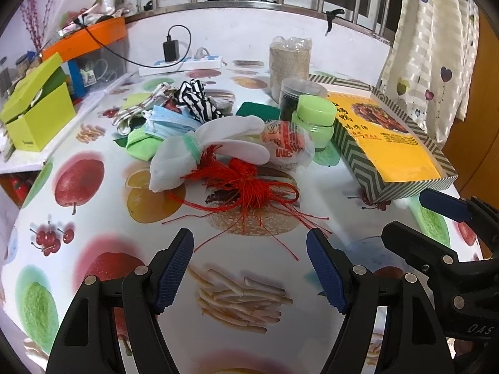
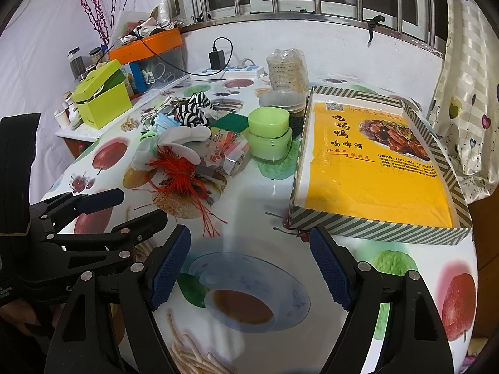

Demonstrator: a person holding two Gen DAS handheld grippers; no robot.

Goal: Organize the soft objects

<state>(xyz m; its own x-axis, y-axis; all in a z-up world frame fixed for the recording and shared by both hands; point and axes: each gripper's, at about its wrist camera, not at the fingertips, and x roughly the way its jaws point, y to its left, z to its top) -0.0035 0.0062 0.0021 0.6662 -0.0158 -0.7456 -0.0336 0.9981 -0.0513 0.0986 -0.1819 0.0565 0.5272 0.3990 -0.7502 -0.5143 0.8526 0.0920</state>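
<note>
Both the left tongs and right tongs hang spread and empty over the surface, seemingly ready for the soft pile beside the open box.

Even indoor light; glare is showing on the glossy tablecloth; fisheye is bending edges, corners vignetting black.
</note>
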